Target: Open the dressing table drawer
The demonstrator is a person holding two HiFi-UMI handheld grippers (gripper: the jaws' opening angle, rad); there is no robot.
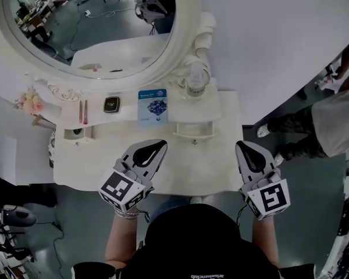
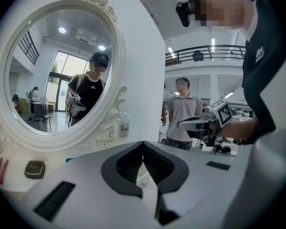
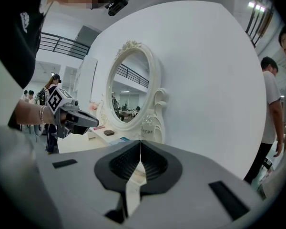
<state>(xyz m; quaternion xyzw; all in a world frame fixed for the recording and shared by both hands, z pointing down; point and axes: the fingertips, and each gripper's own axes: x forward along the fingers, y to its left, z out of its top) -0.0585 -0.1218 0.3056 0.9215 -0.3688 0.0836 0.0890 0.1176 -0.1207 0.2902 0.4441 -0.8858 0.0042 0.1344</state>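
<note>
Left gripper [image 1: 156,146]: your jaws are pressed together, holding nothing.
Right gripper [image 1: 245,147]: closed too, empty.
Small white curved-front drawer [image 1: 193,131]: 2 o'clock from your left fingertips, 10 o'clock from the right ones, apart from both.

We find almost nothing that reads clearly. The clear bottle [image 2: 122,126] standing on the desk [image 1: 186,168] beside the mirror [image 2: 47,56] has a white label with a few dark Chinese characters, too small for us to read with certainty. The blue packet [image 1: 152,106] on the desk carries a line of white print above a picture, and we cannot make it out. The cube [image 1: 123,189] on the left gripper [image 1: 153,149] and the cube [image 1: 269,197] on the right gripper [image 1: 248,148] show black-and-white square markers, patterns without letters or numbers. White print on the person's dark shirt [image 1: 221,274] appears upside down and illegible.
</note>
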